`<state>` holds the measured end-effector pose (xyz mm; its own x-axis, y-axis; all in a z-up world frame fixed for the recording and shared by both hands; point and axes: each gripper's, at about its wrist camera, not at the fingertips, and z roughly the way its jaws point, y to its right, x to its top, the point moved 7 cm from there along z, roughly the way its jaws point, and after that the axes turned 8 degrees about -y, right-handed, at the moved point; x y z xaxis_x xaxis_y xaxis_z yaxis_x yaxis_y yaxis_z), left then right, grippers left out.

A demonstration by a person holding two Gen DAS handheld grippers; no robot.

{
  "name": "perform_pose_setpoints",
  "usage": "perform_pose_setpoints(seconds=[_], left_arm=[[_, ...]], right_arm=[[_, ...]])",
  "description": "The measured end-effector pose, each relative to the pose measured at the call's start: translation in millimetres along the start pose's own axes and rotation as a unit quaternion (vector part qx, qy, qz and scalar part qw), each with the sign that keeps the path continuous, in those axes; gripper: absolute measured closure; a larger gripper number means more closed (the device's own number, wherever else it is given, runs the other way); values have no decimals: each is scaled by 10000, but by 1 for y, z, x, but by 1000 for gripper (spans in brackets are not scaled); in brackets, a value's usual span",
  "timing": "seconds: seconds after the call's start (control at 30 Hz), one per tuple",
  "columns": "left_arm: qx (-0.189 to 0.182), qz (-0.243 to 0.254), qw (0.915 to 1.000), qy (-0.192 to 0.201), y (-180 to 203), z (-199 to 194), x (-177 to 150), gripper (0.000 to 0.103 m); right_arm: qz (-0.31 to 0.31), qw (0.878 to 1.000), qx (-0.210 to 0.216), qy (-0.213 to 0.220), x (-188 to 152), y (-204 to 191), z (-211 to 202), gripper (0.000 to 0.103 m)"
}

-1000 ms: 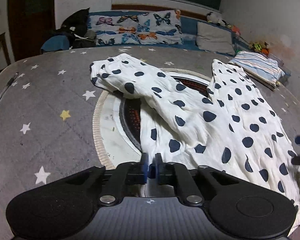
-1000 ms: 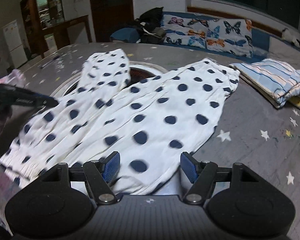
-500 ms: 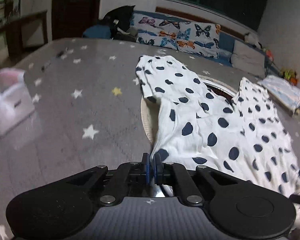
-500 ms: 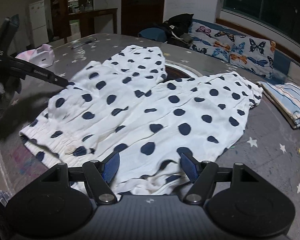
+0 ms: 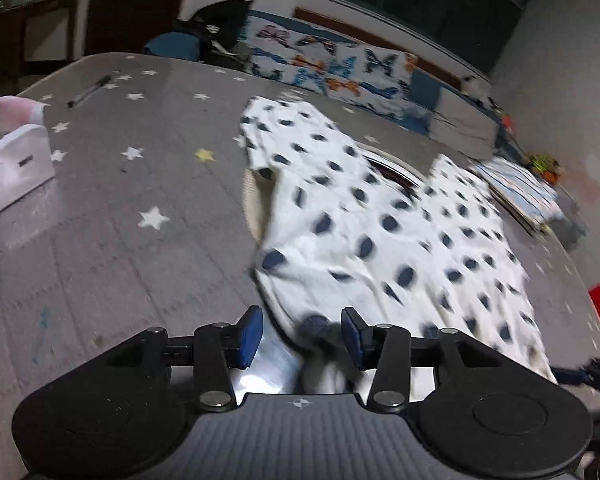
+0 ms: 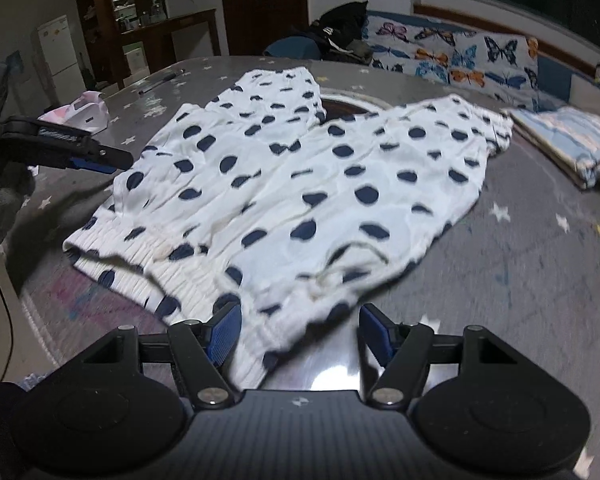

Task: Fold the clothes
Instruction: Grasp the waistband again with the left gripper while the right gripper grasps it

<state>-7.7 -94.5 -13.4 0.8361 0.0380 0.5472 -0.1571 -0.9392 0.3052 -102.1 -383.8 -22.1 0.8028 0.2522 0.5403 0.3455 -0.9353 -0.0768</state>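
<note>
While the left tongs (image 5: 302,334) are opening, I am seeing a corner of the polka-dot pants (image 5: 380,240) lying loose between their blue pads (image 5: 249,334), with neither pad pressing on it. Left of these tongs a white box (image 5: 14,172) is sitting on the star-patterned desk (image 5: 120,240). The pants are spreading flat ahead of both tongs, legs pointing away. My right tongs (image 6: 300,334) are closing, standing fairly wide, with the waistband edge lying between the pads and not pinched. A folded striped cloth (image 6: 568,144) is lying ahead to their right.
</note>
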Motion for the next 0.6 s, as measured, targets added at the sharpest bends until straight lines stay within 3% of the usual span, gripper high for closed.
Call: perform_pose_setpoints(seconds=[0.2, 0.3, 0.33, 0.37, 0.47, 0.6], left_arm=[[-83, 395, 9989, -232, 18, -7, -24, 56], [-74, 431, 9984, -361, 20, -3, -35, 58], [-98, 424, 9984, -368, 21, -2, -37, 63], [-122, 417, 9984, -374, 21, 0, -39, 77], [-279, 515, 9974, -411, 28, -3, -44, 94], [-493, 690, 9950, -535, 31, -17, -50, 97]], right_arm=[[352, 9990, 281, 44, -7, -2, 0, 59], [392, 9983, 434, 83, -8, -6, -1, 76], [400, 9981, 462, 92, -8, -7, -2, 80], [397, 9981, 468, 107, -8, -7, -2, 83], [379, 9979, 492, 156, -8, -9, -7, 88], [304, 9975, 616, 186, -13, -13, -23, 91]])
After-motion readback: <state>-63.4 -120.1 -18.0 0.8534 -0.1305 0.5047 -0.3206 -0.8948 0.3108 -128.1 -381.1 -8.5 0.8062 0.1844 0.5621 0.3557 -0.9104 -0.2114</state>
